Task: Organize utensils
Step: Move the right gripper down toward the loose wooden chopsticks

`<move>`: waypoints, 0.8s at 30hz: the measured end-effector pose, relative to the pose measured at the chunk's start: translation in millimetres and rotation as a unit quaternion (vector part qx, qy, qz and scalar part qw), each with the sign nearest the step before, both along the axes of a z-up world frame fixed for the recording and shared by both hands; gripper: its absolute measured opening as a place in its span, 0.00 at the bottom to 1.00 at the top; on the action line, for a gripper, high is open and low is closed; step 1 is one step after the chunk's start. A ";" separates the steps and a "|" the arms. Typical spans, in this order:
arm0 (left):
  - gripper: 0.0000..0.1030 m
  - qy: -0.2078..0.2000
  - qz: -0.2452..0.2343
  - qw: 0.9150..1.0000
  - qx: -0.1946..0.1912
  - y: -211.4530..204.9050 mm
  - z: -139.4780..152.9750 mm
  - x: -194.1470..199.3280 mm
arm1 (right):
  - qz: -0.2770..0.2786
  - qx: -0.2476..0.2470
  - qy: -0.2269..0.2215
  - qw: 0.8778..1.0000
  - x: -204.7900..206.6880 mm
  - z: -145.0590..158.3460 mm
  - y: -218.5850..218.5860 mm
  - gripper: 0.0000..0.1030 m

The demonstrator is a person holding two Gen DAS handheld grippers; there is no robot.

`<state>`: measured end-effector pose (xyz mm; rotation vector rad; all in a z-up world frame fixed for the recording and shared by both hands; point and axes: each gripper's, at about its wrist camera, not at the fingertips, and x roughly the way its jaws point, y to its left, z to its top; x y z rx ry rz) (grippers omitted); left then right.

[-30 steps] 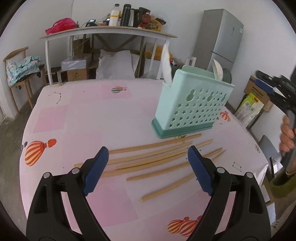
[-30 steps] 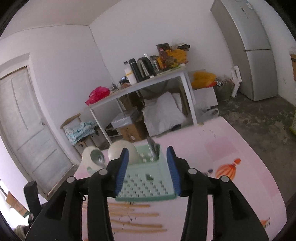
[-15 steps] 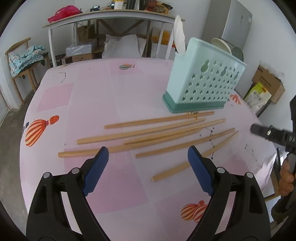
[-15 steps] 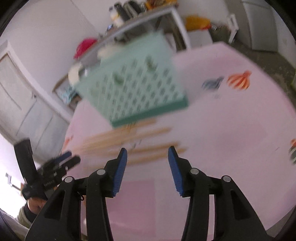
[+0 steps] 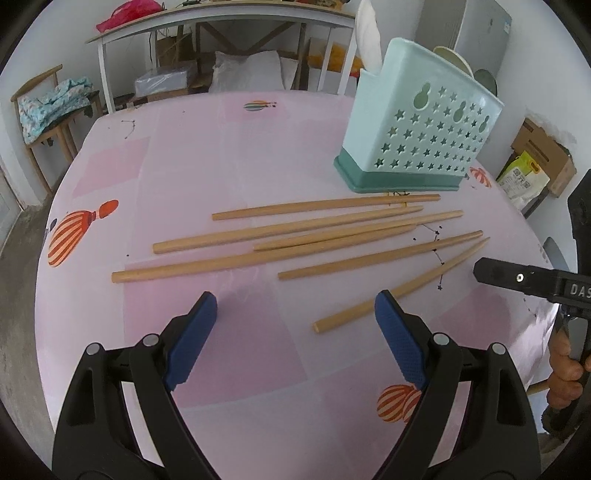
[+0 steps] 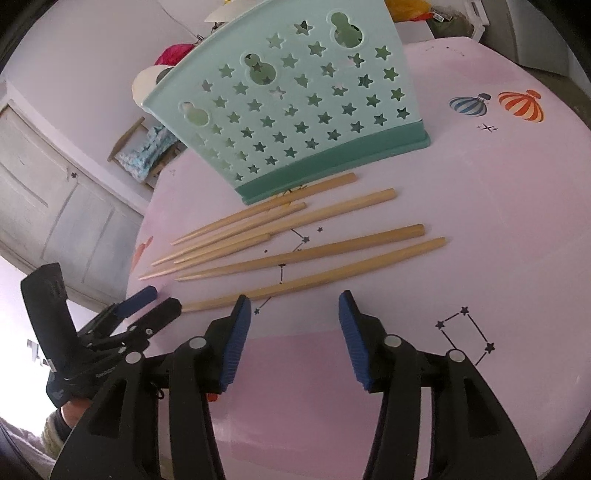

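Right gripper (image 6: 293,325) opening over the table (image 6: 498,221), nothing between its jaws; left gripper (image 5: 295,325) spread wide and empty.

Six wooden chopsticks (image 6: 295,254) lie loose on the table just ahead of both grippers, roughly parallel, none lifted. Nearest one (image 6: 314,275) runs just past the right gripper's left pad (image 6: 236,332); in the left wrist view its blunt end sits just inside the left gripper's right pad (image 5: 399,339). Mint utensil holder (image 6: 295,110) stands upright beyond the sticks, its dark base touching or just beside the farthest stick. White spoon handle (image 5: 369,33) and a pale round utensil (image 5: 454,61) already stand in the holder. Judgement: spoons done, all six chopsticks left; task partway, first chopstick pick pending.
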<state>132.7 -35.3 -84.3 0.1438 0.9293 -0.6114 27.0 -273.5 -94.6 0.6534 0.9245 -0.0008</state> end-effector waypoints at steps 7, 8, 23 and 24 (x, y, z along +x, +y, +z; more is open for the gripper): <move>0.86 -0.008 -0.005 1.000 0.014 -6.1 -1.9 -3.0 | 0.003 0.029 -0.017 0.999 2.9 -0.1 0.2 0.71; 0.88 -0.009 -0.006 1.000 0.017 -7.3 -2.4 -3.7 | 0.004 0.033 -0.019 0.999 3.4 0.3 0.4 0.73; 0.92 -0.027 -0.006 0.997 0.069 -19.7 -7.7 -8.4 | -0.005 0.096 -0.037 0.995 -1.1 -4.4 -13.1 0.77; 0.92 -0.027 -0.005 0.997 0.069 -19.9 -7.6 -8.8 | -0.005 0.098 -0.038 0.994 -1.6 -4.6 -13.5 0.77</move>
